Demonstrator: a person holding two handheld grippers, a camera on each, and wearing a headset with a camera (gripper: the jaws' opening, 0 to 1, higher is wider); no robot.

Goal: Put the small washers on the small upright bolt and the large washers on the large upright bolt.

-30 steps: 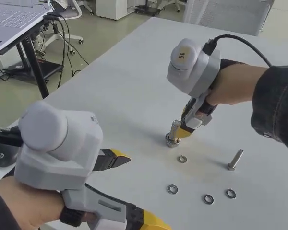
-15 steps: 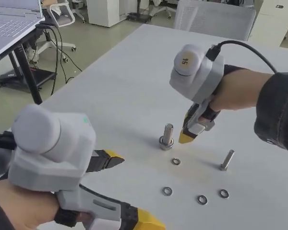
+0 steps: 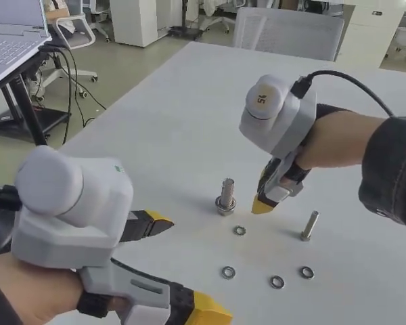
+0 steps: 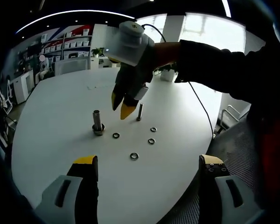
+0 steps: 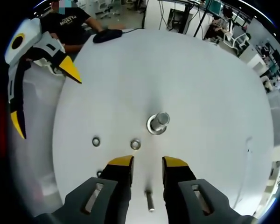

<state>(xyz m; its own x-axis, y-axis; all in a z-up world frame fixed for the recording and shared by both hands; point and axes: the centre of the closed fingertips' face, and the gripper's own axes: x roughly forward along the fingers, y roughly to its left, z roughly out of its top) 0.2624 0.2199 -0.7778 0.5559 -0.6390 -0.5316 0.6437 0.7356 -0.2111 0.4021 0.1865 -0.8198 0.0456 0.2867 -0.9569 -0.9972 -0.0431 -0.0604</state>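
The large upright bolt (image 3: 225, 196) (image 4: 97, 122) (image 5: 158, 122) stands mid-table with a washer around its base. The small upright bolt (image 3: 309, 225) (image 4: 140, 112) (image 5: 149, 200) stands to its right. Several small washers lie flat in front of them, one (image 3: 239, 231) (image 5: 136, 144) closest to the large bolt, the others (image 3: 277, 282) (image 4: 134, 156) nearer me. My right gripper (image 3: 264, 203) (image 5: 148, 162) hovers between the two bolts, jaws a little apart and holding nothing. My left gripper (image 3: 186, 267) (image 4: 148, 161) stays low at the near left, jaws wide open and holding nothing.
The white round table (image 3: 189, 108) extends far beyond the bolts. A laptop on a stand (image 3: 7, 34) and cables sit off its left edge, and a grey chair (image 3: 284, 30) is at the far side. A black mouse (image 5: 107, 35) lies on the table.
My right gripper has drawn back from the large bolt and moved right, toward the small bolt. The head camera has shifted. My left gripper has stayed put.
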